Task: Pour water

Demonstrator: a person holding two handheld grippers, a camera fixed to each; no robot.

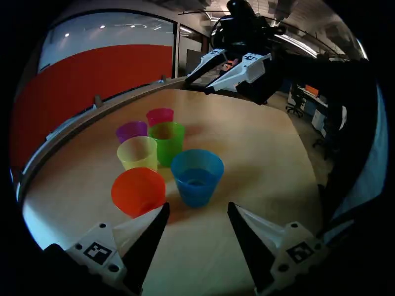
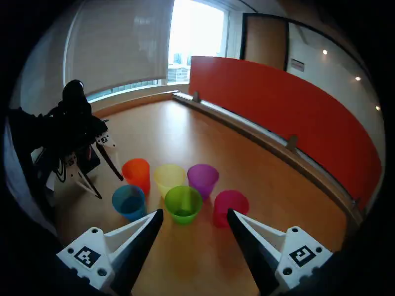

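Both your grippers are empty over the tabletop (image 1: 256,143), fingers apart. The left gripper (image 1: 197,212) sits just short of the blue cup (image 1: 196,178), which seems to hold water. The right gripper (image 2: 195,217) faces the green cup (image 2: 183,203). You're at the reach: next, clamp the blue cup squarely, keeping clear of its neighbours.

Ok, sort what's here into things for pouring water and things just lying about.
For the job: blue cup, orange cup, yellow cup, green cup, purple cup, pink cup, left gripper, right gripper.
Just there: table, red partition, window.
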